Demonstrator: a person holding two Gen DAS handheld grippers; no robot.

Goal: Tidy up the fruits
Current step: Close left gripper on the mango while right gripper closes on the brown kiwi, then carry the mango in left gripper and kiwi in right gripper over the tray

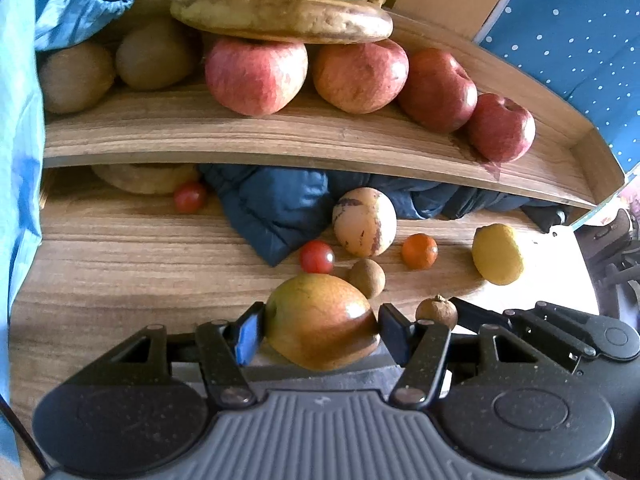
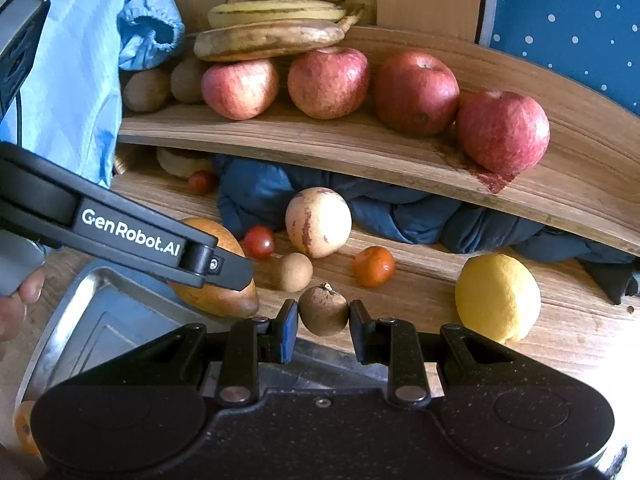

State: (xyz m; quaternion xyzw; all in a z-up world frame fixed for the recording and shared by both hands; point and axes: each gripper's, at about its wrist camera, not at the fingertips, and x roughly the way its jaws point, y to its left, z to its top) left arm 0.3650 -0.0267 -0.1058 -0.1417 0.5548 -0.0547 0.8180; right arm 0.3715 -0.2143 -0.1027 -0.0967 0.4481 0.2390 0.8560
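My left gripper [image 1: 320, 326] is shut on a green-and-red mango [image 1: 320, 320], its pads pressing both sides. In the right wrist view the same mango [image 2: 224, 296] shows under the left gripper's arm. My right gripper [image 2: 323, 314] is shut on a small wrinkled brown fruit [image 2: 323, 310], which also shows in the left wrist view [image 1: 437, 311]. Loose on the wooden table [image 1: 120, 272] lie a pale round melon-like fruit [image 2: 318, 222], a small tan fruit [image 2: 292, 272], an orange mandarin [image 2: 373, 266], cherry tomatoes [image 2: 259, 242] and a lemon [image 2: 498, 298].
A curved wooden shelf [image 2: 360, 148] above the table carries several red apples [image 2: 416, 94], kiwis [image 2: 148, 90] and bananas [image 2: 276, 28]. A dark blue cloth [image 2: 400, 212] lies under it. A metal tray [image 2: 100, 320] sits at the lower left, beside a hand [image 2: 16, 300].
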